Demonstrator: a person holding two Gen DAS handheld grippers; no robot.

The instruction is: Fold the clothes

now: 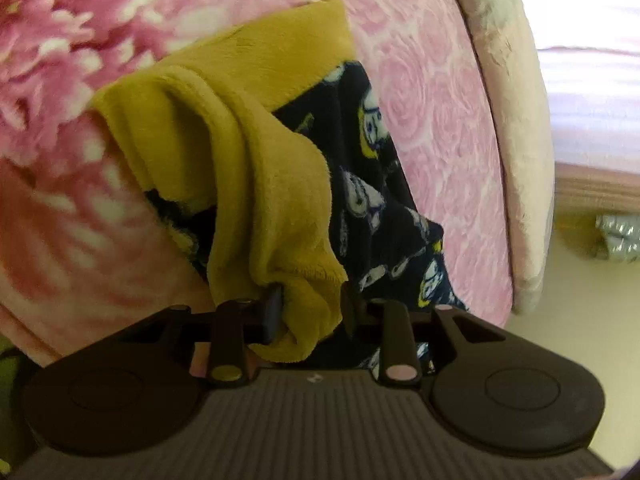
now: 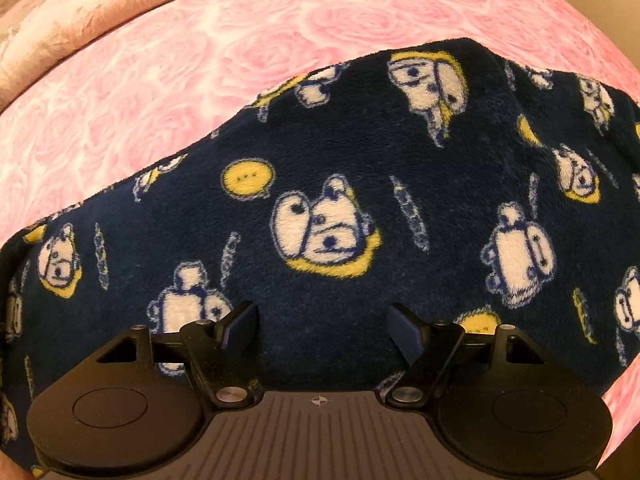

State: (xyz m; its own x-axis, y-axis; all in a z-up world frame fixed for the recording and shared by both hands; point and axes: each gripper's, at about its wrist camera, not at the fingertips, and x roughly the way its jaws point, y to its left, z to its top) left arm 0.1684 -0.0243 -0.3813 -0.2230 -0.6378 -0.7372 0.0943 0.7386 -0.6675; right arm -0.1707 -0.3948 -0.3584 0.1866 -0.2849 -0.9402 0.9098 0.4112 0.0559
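No brand or readable writing shows on anything; the only marks are three small dots inside a yellow speech bubble printed on the cloth and a small crosshair emblem on each gripper body.

The navy-blue fleece garment [image 2: 320, 208] is printed with white cartoon dogs on yellow patches and has a mustard-yellow plush lining [image 1: 256, 152]. In the right wrist view it lies spread flat on the pink rose-patterned blanket [image 2: 168, 92], its far edge running slantwise across the blanket, with a beige padded border along the blanket's far edge. In the left wrist view the garment is bunched and turned back so the yellow lining faces up, near the blanket's pale edge, beyond which floor is seen.

The left gripper [image 1: 310, 312] has its jaws drawn close, with a fold of the yellow lining pinched between its fingers [image 1: 272, 312].

The right gripper [image 2: 322, 332] points steeply down over the flat navy cloth, jaws spread wide with only the fleece surface below them, nothing clamped.
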